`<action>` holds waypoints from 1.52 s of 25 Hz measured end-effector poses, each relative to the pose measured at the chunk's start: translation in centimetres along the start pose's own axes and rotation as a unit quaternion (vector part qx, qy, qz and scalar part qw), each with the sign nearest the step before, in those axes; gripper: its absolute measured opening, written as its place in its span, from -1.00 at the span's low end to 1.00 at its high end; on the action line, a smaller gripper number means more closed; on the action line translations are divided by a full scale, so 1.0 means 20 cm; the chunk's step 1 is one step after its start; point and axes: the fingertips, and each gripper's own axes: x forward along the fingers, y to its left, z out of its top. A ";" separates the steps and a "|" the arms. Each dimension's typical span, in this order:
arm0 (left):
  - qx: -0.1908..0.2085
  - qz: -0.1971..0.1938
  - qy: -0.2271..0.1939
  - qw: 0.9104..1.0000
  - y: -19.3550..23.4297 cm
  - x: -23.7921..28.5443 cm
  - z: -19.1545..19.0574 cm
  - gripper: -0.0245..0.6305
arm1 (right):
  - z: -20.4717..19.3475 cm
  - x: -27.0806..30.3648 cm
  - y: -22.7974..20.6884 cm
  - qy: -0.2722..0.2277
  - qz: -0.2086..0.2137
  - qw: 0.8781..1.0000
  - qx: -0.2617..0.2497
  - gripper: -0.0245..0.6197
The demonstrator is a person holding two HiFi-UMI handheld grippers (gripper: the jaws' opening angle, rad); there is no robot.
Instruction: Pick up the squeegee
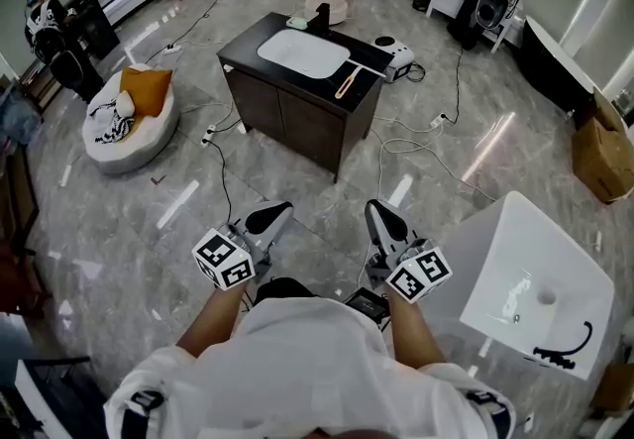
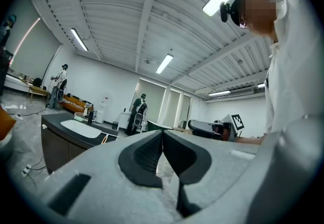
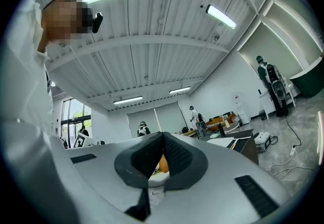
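Note:
The squeegee (image 1: 349, 78), with an orange handle and a pale blade, lies on the right part of a dark cabinet top (image 1: 248, 49), beside its white sink, far ahead of me. It shows small in the left gripper view (image 2: 104, 138) and the right gripper view (image 3: 234, 144). Both grippers are held close to my body, well short of the cabinet. My left gripper (image 1: 269, 217) (image 2: 162, 132) is shut with nothing in it. My right gripper (image 1: 384, 221) (image 3: 162, 134) is also shut and holds nothing.
A white beanbag (image 1: 124, 135) with an orange cushion lies on the floor at left. A white basin unit (image 1: 540, 288) stands close at right. Cables (image 1: 416, 145) trail over the floor by the cabinet. A cardboard box (image 1: 602, 155) sits far right.

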 end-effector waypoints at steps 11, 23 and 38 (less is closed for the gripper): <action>-0.009 0.015 0.003 1.000 0.10 0.03 -0.03 -0.87 | -0.02 -0.03 -0.14 0.007 -0.027 1.000 0.002 -0.88; 0.017 0.009 0.007 1.000 0.33 0.36 -0.02 -0.87 | 0.04 0.12 -0.47 0.017 -0.067 0.997 -0.019 -0.88; 0.028 0.062 0.015 0.998 1.03 0.82 0.10 -0.87 | 0.08 0.65 -1.09 0.080 -0.178 0.973 -0.121 -0.88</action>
